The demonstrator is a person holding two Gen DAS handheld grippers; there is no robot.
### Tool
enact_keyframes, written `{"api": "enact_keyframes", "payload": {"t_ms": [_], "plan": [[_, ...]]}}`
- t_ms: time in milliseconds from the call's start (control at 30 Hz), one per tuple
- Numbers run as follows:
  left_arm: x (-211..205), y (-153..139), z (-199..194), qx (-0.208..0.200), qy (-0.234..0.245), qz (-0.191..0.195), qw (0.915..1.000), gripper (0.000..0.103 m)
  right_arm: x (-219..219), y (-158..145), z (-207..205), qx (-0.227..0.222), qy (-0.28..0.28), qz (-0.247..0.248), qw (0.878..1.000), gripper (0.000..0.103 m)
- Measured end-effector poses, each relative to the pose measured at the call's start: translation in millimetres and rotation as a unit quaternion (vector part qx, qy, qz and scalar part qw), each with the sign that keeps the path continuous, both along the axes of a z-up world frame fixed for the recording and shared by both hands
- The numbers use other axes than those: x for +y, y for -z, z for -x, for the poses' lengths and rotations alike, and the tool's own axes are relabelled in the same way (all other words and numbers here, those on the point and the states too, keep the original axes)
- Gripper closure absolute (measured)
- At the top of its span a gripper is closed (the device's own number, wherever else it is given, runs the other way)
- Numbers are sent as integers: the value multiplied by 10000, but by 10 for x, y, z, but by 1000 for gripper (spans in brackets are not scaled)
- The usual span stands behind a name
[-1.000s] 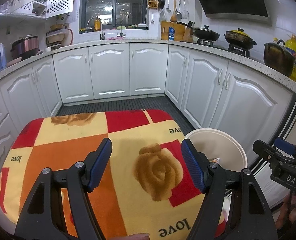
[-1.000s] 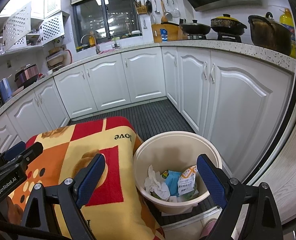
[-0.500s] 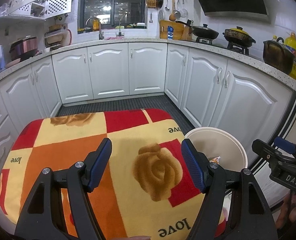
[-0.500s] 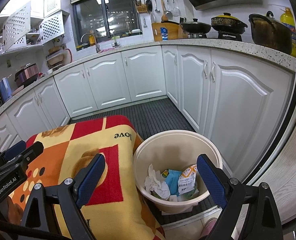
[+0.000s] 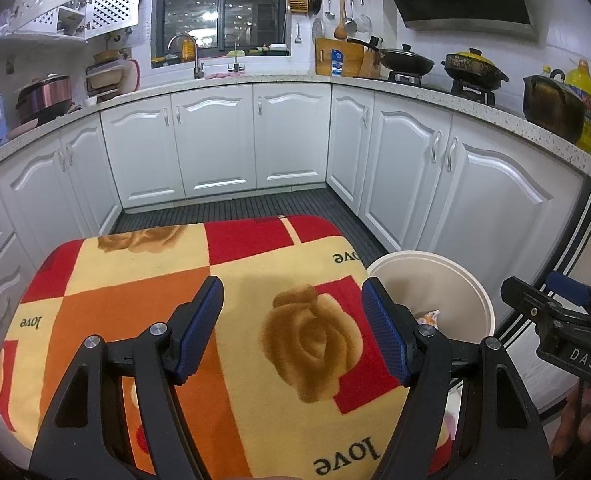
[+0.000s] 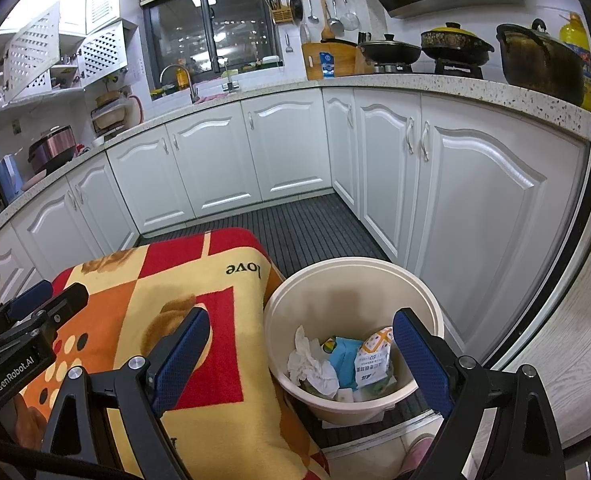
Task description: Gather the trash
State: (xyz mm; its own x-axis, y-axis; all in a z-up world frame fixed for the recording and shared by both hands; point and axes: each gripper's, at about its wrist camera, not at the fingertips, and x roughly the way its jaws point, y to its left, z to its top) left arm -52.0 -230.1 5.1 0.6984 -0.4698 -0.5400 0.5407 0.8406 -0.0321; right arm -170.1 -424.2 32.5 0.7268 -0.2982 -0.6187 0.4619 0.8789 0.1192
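**Both claws empty, trash already in bin**

Left view: left gripper (image 5: 291,332) gapes with nothing between its jaws, above the flower-print blanket (image 5: 143,304), which looks bare of litter. Bin (image 5: 467,280) stands just beside the blanket's right edge.

Right view: right gripper (image 6: 301,360) spread wide, empty, over the bin (image 6: 423,292). Inside: crumpled tissue (image 6: 309,364), blue wrapper (image 6: 343,360), snack packet (image 6: 373,358) leaning upright, long axis near vertical. Collection looks nearly or fully done.

No visible change since earlier frames; no object shifted, no jaw movement, camera views match.
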Motion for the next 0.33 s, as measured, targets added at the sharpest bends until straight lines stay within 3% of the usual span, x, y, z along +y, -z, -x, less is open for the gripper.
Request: {"api": "enact_keyframes", "payload": {"t_ms": [333], "plan": [[-13, 41, -26, -33, 65, -49, 10000, 32, -26, 30, -25, 66, -4, -41, 10000, 12]]}}
